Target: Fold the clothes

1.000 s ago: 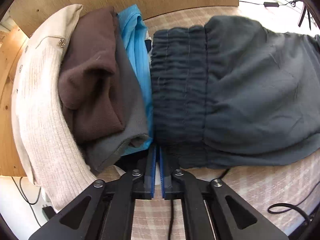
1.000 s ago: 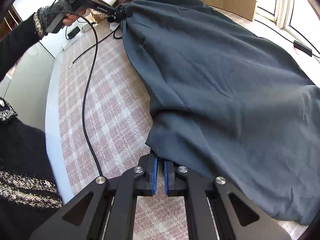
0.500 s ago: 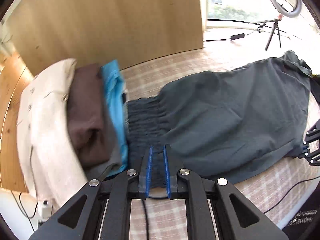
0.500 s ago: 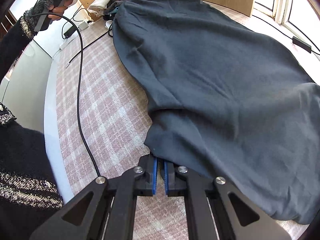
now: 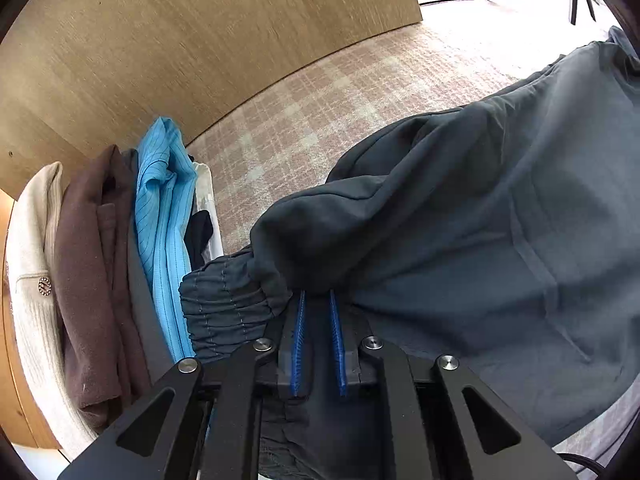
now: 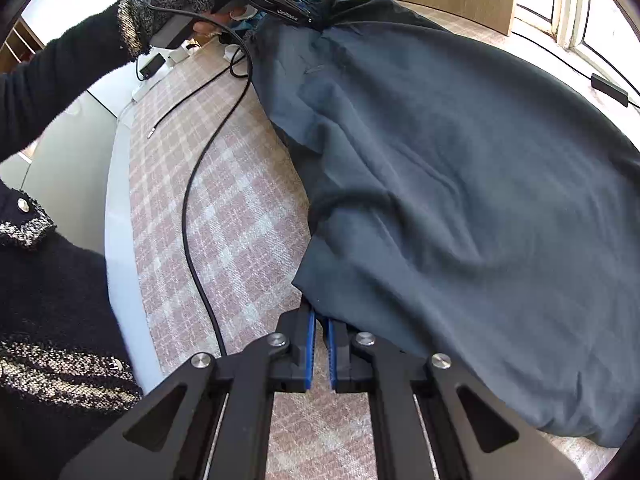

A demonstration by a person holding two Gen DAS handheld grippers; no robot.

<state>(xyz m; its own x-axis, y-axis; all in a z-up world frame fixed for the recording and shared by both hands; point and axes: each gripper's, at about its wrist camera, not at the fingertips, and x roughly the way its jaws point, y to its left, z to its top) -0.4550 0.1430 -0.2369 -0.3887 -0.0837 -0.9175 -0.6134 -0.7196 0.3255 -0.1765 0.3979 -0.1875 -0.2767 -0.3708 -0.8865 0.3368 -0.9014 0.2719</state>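
Note:
A dark grey garment (image 5: 480,220) (image 6: 460,180) lies lengthwise on the checked tablecloth (image 6: 224,240). Its gathered elastic waistband (image 5: 224,300) is bunched at the left end. My left gripper (image 5: 317,294) is shut on a thick fold of cloth beside that waistband, its pads a little apart. From the right wrist, the left gripper (image 6: 298,16) holds that end raised off the table. My right gripper (image 6: 318,314) is shut on the near corner of the garment's other end, low over the table.
A pile of clothes sits left of the waistband: a cream knit (image 5: 32,280), a brown garment (image 5: 88,280) and a blue striped shirt (image 5: 160,220). A wooden board (image 5: 200,40) stands behind. A black cable (image 6: 188,220) crosses the cloth. A person's dark sleeve (image 6: 60,60) reaches in.
The left gripper has left the waistband's near edge, parted a little and now grips a raised fold, carrying that end up and rightward. The right gripper has kept its hold and barely moved.

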